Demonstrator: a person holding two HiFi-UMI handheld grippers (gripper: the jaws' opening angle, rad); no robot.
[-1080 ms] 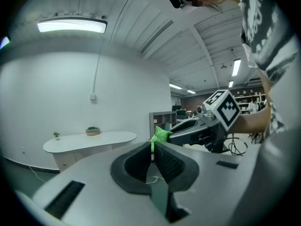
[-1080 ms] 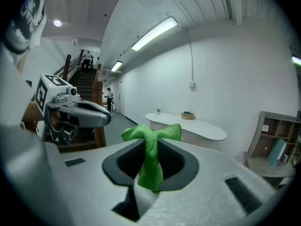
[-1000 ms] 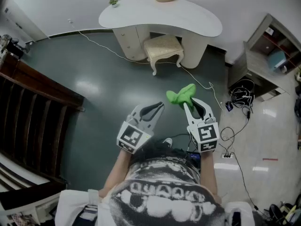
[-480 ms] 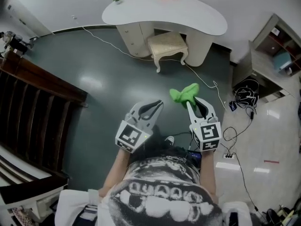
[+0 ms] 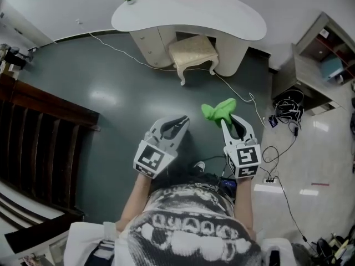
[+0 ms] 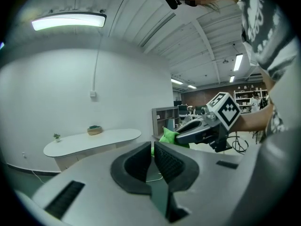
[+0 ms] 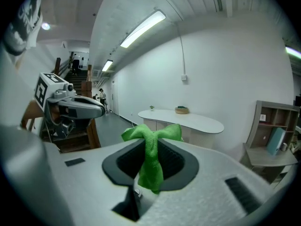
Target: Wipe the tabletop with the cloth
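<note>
Long ceiling lights (image 6: 68,21) lit the room brightly and evenly. Pale glare patches lay on the dark floor (image 5: 111,126). Every view bulged at the edges, and both gripper views had black corners; the cloth (image 7: 151,159) was sharp.

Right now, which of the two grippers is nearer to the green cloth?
The right. The right gripper is shut on the green cloth, which sticks out past its jaws. The left gripper is shut on nothing, beside it on the left, clear of the cloth.

Fuzzy cloth (image 5: 219,111), glossy floor (image 5: 111,104), smooth matt white tabletop (image 5: 188,13).
</note>
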